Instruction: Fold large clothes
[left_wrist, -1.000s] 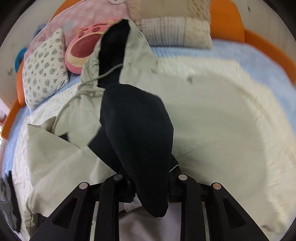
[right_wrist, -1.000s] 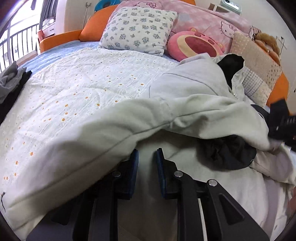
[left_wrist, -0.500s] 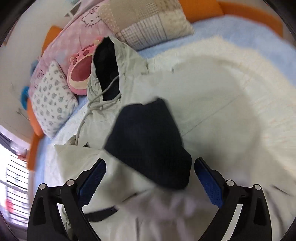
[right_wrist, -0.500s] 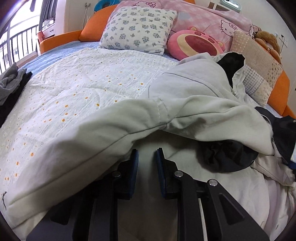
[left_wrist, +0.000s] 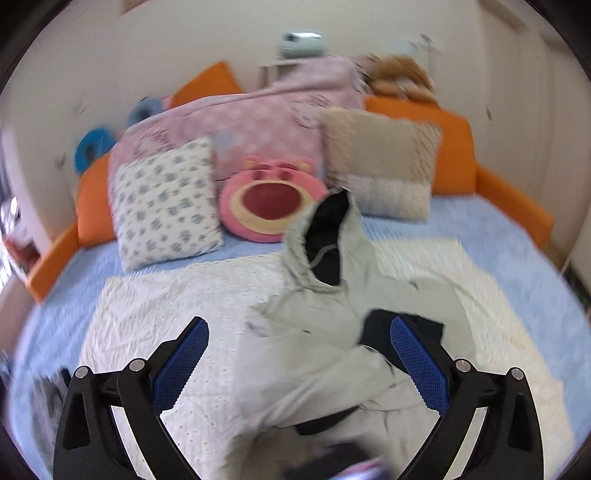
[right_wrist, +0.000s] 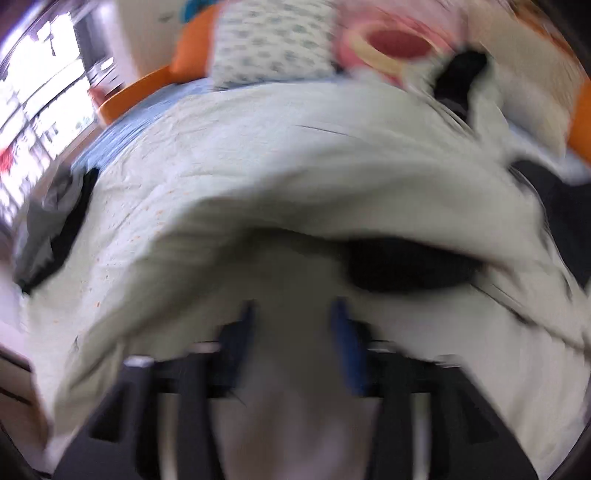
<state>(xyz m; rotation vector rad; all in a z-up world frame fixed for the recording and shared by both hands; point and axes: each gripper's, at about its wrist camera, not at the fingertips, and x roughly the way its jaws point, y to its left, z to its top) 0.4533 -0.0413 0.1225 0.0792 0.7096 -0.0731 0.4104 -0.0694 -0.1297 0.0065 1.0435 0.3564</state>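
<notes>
Our left claw (left_wrist: 299, 354) hangs released above the pale grey-green hooded jacket (left_wrist: 332, 332) lying rumpled on the bed (left_wrist: 498, 229); our right claw (right_wrist: 293, 325) is opening, cloth between. We should smooth sleeves flat first.

Bright daylight, heavy motion blur, fisheye-warped edges

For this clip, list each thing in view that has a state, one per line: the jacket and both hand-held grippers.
Hooded jacket: lying on the bed, crumpled, not folded flat, dark lining showing at the hood.
Left hand-held gripper: open wide, nothing between the pads, above the jacket.
Right hand-held gripper: jaws opening, pale jacket cloth right in front; the picture is too blurred to tell contact.
</notes>
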